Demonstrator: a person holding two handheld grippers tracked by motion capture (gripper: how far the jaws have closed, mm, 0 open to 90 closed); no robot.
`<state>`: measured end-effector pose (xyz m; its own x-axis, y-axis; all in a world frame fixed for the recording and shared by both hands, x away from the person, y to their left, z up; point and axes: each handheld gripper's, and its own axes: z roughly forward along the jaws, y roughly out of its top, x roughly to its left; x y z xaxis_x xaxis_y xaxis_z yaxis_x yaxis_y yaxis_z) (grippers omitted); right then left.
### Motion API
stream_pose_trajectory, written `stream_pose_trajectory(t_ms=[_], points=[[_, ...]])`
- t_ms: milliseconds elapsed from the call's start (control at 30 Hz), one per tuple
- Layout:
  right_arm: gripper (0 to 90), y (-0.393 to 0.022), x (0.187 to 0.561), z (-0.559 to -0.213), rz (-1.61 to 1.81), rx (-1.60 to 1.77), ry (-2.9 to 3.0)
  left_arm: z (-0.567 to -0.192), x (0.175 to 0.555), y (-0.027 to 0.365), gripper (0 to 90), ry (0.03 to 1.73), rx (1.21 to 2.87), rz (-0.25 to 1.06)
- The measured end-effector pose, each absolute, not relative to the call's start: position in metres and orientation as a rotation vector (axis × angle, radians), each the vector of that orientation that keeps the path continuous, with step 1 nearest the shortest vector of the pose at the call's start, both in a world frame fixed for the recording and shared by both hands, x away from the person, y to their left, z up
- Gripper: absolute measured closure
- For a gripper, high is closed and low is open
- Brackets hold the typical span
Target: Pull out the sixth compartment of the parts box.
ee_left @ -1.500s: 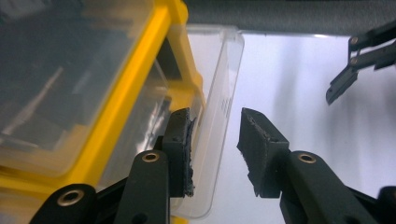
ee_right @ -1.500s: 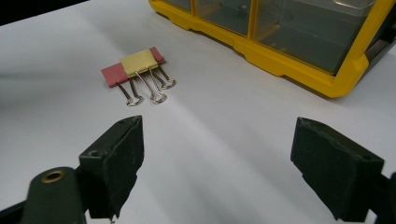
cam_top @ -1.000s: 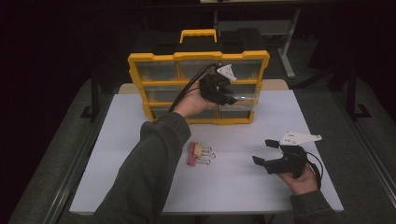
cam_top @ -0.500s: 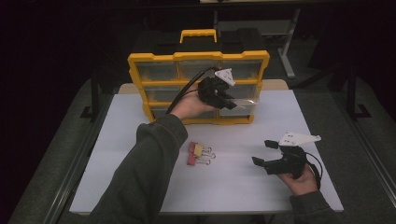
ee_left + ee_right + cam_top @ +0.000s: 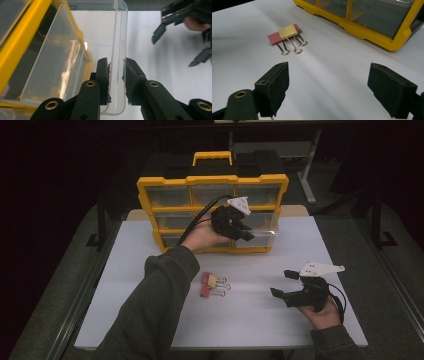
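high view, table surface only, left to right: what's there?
Person's left sleeve → red and yellow binder clips → right gripper, jaws open, resting in the person's right hand.

A white table top is set on a grey frame, with metal rails seen along its sides, left and right of the tongs. Grey carpeted floor is seen around it. Beyond the tongs, the room is left in darkness; a pale bench with a slanted leg is made out there.
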<state>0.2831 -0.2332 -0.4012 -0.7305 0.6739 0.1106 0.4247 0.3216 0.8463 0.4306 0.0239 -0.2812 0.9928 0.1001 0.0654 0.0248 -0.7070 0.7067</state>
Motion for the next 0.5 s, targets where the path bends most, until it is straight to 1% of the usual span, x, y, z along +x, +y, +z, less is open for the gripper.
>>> stream_pose_trajectory(t_ms=[500], points=[[16.0,-0.2312,0.2833,-0.4018,1.354,0.986,2.338,-0.2824,0.4249,0.0241,75.2,0.07,2.358,0.111]])
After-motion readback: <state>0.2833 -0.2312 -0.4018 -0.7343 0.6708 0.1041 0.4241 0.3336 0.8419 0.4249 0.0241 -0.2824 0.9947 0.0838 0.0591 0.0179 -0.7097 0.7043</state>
